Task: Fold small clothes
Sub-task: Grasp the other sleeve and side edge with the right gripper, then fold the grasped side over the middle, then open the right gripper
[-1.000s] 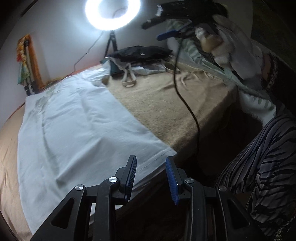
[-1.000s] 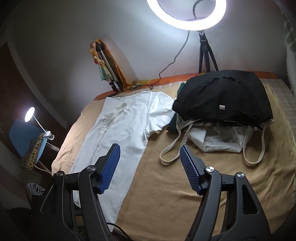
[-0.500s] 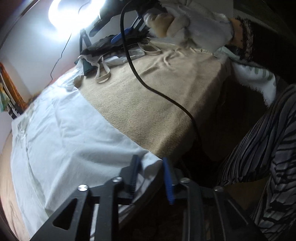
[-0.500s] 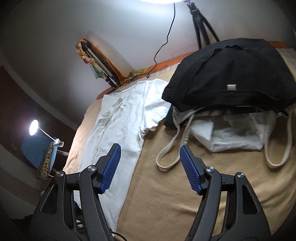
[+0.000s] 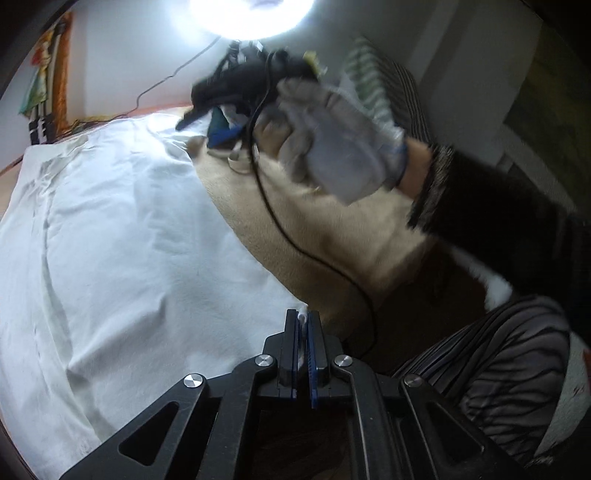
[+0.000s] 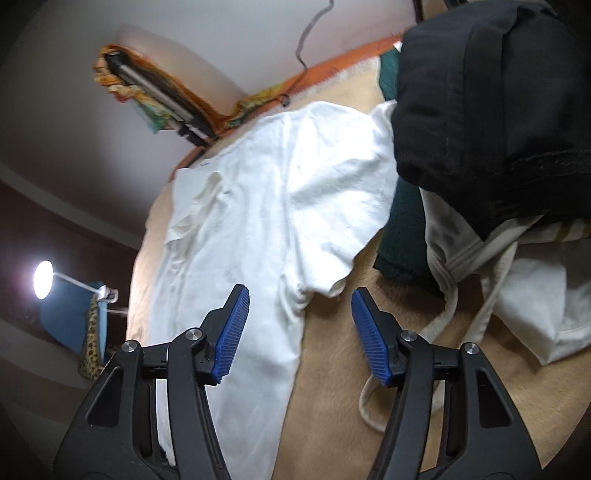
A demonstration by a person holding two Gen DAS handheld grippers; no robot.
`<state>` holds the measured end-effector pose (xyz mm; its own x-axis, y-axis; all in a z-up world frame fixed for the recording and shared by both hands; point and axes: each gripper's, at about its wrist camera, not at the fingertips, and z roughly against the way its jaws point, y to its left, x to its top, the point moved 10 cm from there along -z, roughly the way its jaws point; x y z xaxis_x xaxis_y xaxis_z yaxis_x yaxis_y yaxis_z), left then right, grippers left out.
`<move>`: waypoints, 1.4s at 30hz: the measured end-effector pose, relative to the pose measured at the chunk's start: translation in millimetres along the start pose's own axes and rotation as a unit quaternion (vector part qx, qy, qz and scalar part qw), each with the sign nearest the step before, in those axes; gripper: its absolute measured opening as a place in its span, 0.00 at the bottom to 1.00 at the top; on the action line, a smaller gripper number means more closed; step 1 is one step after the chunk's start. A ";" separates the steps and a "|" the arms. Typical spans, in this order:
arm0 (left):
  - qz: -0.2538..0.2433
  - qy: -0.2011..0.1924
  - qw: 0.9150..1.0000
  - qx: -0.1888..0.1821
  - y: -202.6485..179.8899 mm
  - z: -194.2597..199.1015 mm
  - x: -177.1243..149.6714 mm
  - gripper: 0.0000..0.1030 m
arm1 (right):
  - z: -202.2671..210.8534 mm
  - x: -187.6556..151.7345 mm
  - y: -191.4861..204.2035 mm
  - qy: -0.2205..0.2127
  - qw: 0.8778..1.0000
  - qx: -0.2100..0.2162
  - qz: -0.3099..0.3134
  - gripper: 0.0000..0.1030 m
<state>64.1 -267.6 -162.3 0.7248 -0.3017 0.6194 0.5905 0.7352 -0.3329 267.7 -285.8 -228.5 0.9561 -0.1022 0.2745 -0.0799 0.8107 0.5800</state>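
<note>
In the left wrist view, the left gripper is closed, its two blue pads pressed together with a thin strip of white cloth pinched between them. That cloth is the near corner of the white shirt, which lies spread flat over the tan blanket and fills the left half of the picture. Farther off, a gloved hand holds the right gripper above the far side of the bed; it is blurred here, so its fingers cannot be made out. A black cable runs from it down across the blanket. A ring light glares at the top against the wall, and striped fabric shows at the lower right.

In the right wrist view, the right gripper is wide open and holds nothing. Its blue pads hang over the shirt's right sleeve and armpit, the left pad above the white cloth, the right pad above bare blanket. The shirt lies lengthwise, collar toward the far wall. To its right, a black garment sits on top of a dark green cloth and a cream bag, whose straps loop onto the blanket beside the right finger. A small lit lamp stands off to the left, beyond the bed's edge.
</note>
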 end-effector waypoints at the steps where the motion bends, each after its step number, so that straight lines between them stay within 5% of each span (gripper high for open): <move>1: 0.003 -0.005 1.000 0.000 -0.7 2.4 0.7 0.00 | -3.4 2.2 -3.2 -0.003 1.000 -0.001 -0.010 0.59; 3: 0.009 -0.017 1.000 0.001 -1.0 6.0 2.3 0.00 | -5.9 9.7 -6.8 -0.015 1.000 0.001 -0.025 0.57; 9: 0.026 -0.032 0.999 -0.005 -0.7 10.4 2.6 0.00 | -18.4 24.4 -3.8 -0.017 0.999 -0.020 -0.026 0.31; 12: 0.035 -0.043 0.998 -0.009 0.7 17.3 2.5 0.00 | -24.0 26.1 0.6 -0.018 0.999 -0.025 -0.025 0.27; 14: 0.040 -0.048 0.998 -0.013 2.8 20.2 1.4 0.00 | -24.7 28.7 2.9 -0.025 0.998 -0.052 -0.013 0.11; 20: 0.060 -0.070 0.995 -0.032 7.1 28.6 -3.9 0.00 | 10.5 49.1 15.8 -0.077 0.991 -0.102 0.026 0.08; 31: 0.123 -0.112 0.986 -0.028 47.5 66.1 -24.5 0.00 | -5.0 49.9 75.7 -0.054 0.971 -0.197 0.125 0.08; 42: 0.183 -0.129 0.975 0.001 94.2 93.0 -59.4 0.00 | -67.8 37.7 169.5 -0.024 0.946 -0.225 0.233 0.08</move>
<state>43.7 -124.0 -164.2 0.7734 0.1434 0.6175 0.3080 0.7664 -0.5637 309.3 -113.1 -171.8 0.8324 0.3094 0.4598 -0.3510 0.9364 0.0054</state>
